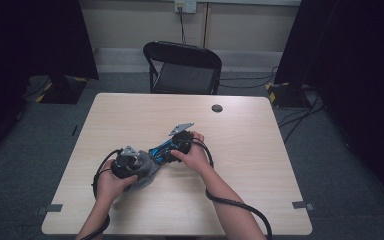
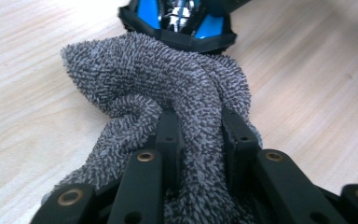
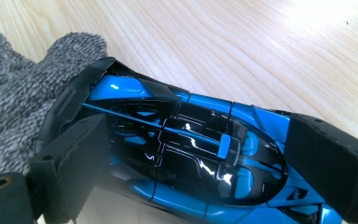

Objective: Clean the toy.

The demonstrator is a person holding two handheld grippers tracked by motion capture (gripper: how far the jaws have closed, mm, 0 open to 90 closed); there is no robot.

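High view, lower centre: left claw clamped on grey cloth, right claw clamped across blue toy car, whose long axis points into the cloth.

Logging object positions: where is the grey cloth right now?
In the high view the grey cloth lies left of table centre, pinched by the left gripper against the blue toy car's end.

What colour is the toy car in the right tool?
Bright blue with glossy black panels on the toy car; clearest in the right gripper view.
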